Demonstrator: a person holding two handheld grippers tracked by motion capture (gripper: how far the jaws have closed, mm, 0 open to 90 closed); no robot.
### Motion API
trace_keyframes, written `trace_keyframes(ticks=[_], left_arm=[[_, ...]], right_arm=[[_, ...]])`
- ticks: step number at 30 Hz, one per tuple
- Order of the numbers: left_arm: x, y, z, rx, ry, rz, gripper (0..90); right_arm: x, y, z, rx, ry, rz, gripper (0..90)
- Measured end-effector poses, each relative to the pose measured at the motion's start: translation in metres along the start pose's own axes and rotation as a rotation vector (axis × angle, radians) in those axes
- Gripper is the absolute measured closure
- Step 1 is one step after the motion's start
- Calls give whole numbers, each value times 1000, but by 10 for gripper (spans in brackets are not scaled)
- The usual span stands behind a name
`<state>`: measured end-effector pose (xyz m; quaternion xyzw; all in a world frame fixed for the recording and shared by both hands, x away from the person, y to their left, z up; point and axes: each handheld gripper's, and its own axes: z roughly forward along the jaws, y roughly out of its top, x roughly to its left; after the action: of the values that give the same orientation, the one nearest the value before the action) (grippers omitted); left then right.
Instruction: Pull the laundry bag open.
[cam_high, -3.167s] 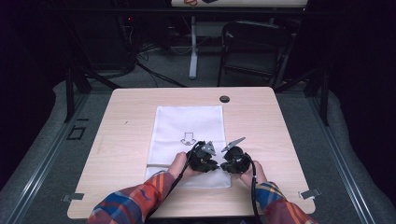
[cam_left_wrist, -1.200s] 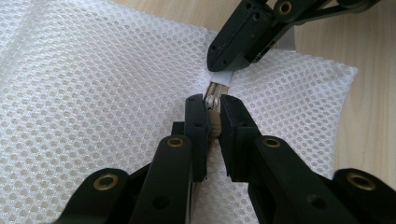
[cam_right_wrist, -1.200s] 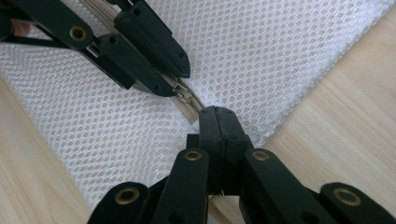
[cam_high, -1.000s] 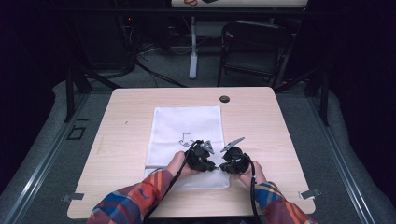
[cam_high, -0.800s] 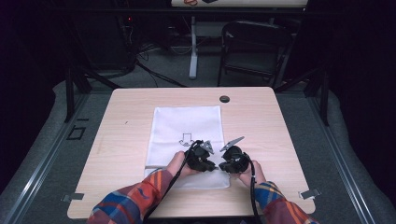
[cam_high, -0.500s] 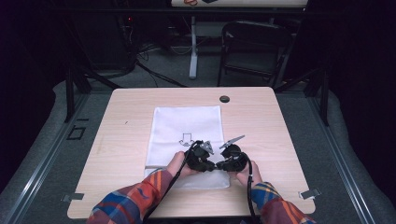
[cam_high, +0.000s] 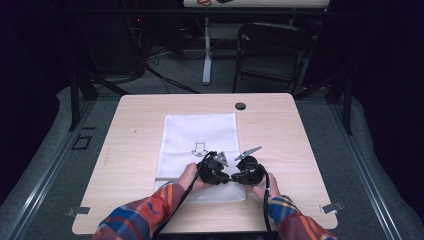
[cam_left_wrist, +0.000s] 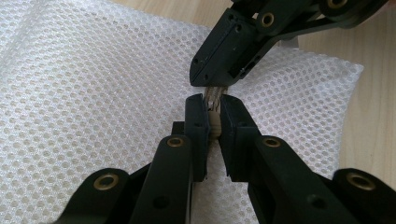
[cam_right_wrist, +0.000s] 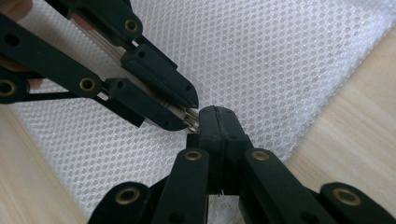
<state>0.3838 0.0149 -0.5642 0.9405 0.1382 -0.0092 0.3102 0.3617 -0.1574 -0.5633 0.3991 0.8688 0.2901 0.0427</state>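
- Nearest the person, two plaid sleeves enter from the bottom of the high view. The left hand (cam_high: 189, 175) and right hand (cam_high: 265, 186) sit over the near end of the table (cam_high: 290, 135).
- Left gripper (cam_left_wrist: 212, 106): jaws drawn nearly together, pinching a small cream tab (cam_left_wrist: 214, 123). I take it for a zip pull or fastener, but its kind cannot be confirmed.
- Right gripper (cam_right_wrist: 215, 115): jaws pressed fully together, tip to tip with the left gripper. It bites the silvery strip (cam_left_wrist: 213, 92) that rises from the same tab.
- Both tools meet at one point over the mesh bag (cam_high: 200, 127). The bag lies flat on the table, long side running away from the person. The grip point is close to its near edge.
- Change noted: practically none. Over the last few seconds neither hand has shifted, the jaws have held their setting, and the bag lies as it did.
- Judgement: the double grip is established but no pull has begun. The work appears paused at the fastener, and the bag looks unopened.
- Beyond the grippers, a printed arrow (cam_high: 199, 148) marks the bag's middle.
- Farther off, a black grommet (cam_high: 240, 106) sits near the table's far edge, and a folding chair (cam_high: 270, 47) stands behind it.
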Motion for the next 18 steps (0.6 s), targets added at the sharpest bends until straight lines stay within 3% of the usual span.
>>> trace_keyframes(ticks=[9,18], left_arm=[[2,-1,0,-3,-27,-19,820],[3,-4,-9,13,-7,-14,820]], right_arm=[[5,1,0,12,-29,-20,900],[3,1,-2,34,-21,-24,900]])
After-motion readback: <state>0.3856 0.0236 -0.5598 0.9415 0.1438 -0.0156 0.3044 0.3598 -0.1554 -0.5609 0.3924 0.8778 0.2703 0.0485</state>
